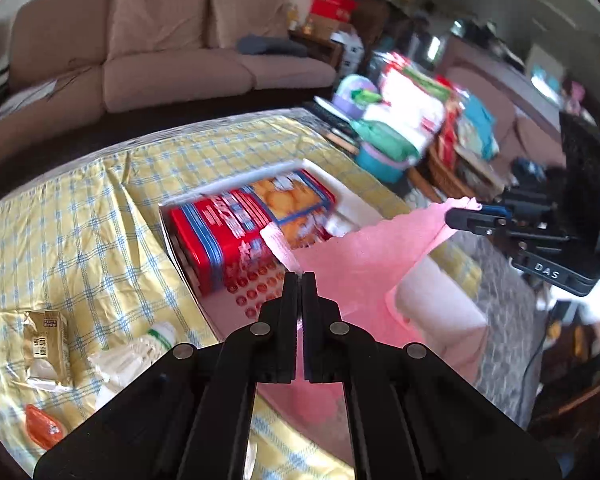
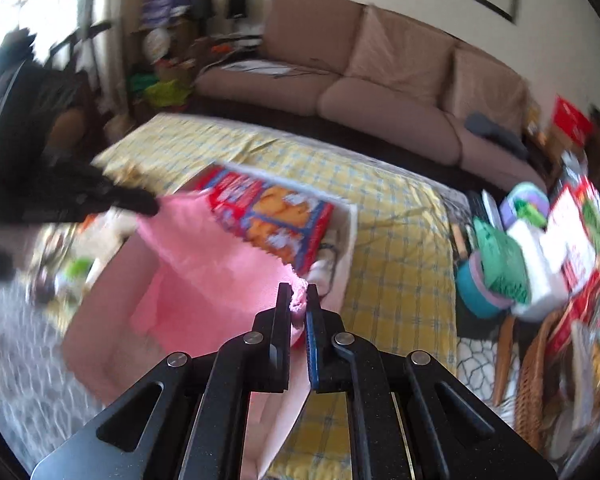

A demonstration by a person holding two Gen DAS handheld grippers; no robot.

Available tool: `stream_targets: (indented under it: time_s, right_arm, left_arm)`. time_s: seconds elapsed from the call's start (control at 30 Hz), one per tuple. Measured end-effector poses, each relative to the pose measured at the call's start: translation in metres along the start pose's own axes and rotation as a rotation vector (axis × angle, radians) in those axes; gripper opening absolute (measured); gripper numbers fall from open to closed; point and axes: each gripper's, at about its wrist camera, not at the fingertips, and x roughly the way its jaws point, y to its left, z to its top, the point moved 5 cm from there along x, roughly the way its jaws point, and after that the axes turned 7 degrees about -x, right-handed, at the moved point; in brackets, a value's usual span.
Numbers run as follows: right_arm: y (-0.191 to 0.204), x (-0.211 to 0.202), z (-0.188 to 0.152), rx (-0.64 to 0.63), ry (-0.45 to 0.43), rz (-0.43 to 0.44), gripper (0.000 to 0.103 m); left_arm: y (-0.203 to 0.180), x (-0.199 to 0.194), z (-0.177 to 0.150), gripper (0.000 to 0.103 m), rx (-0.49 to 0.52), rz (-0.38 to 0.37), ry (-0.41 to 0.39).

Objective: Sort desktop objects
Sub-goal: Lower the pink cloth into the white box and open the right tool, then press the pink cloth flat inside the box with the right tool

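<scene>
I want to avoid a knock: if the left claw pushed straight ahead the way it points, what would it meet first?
Probably the red biscuit tin in the white tray. The left claw, shut on the pink cloth, points right at it; depth is unclear in this fisheye view.

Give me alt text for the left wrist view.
The left gripper is shut on one edge of a pink cloth, stretched to the right gripper pinching its far edge. Behind lies a red biscuit box in a white tray on a yellow checked tablecloth.
</scene>
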Motion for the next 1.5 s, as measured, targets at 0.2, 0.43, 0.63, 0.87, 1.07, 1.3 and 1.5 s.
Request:
stream_targets:
  time_s: [0.2, 0.43, 0.63, 0.87, 1.07, 1.3, 1.5]
  right_arm:
    - [0.064, -0.009, -0.039, -0.267, 0.135, 0.087, 0.007]
    - [0.041, -0.033, -0.06, -0.041, 0.14, 0.125, 0.042]
    - [0.01, -0.054, -0.05, 0.154, 0.053, 0.083, 0.043]
    - [0.036, 0.01, -0.033, 0.198, 0.237, 0.185, 0.042]
    - [0.044, 0.047, -0.025, 0.252, 0.228, 0.211, 0.042]
    - [0.053, 0.072, -0.012, 0.417, 0.202, 0.442, 0.04]
    - [0.057, 0.098, -0.006, 0.335, 0.296, 0.42, 0.033]
  left_arm:
    - [-0.02, -0.019, -0.04, 0.01, 0.141, -0.001, 0.107]
    - [-0.055, -0.051, -0.06, 0.032, 0.214, -0.032, 0.187]
    - [-0.048, -0.057, -0.031, 0.033, 0.108, -0.053, 0.156]
    - [-0.034, -0.002, -0.012, 0.033, 0.002, -0.025, 0.273]
    - [-0.009, -0.014, -0.009, 0.033, -0.151, -0.094, 0.199]
    - [0.015, -0.048, -0.014, 0.037, -0.251, -0.205, 0.134]
    - [0.019, -0.056, -0.014, 0.042, -0.254, -0.233, 0.136]
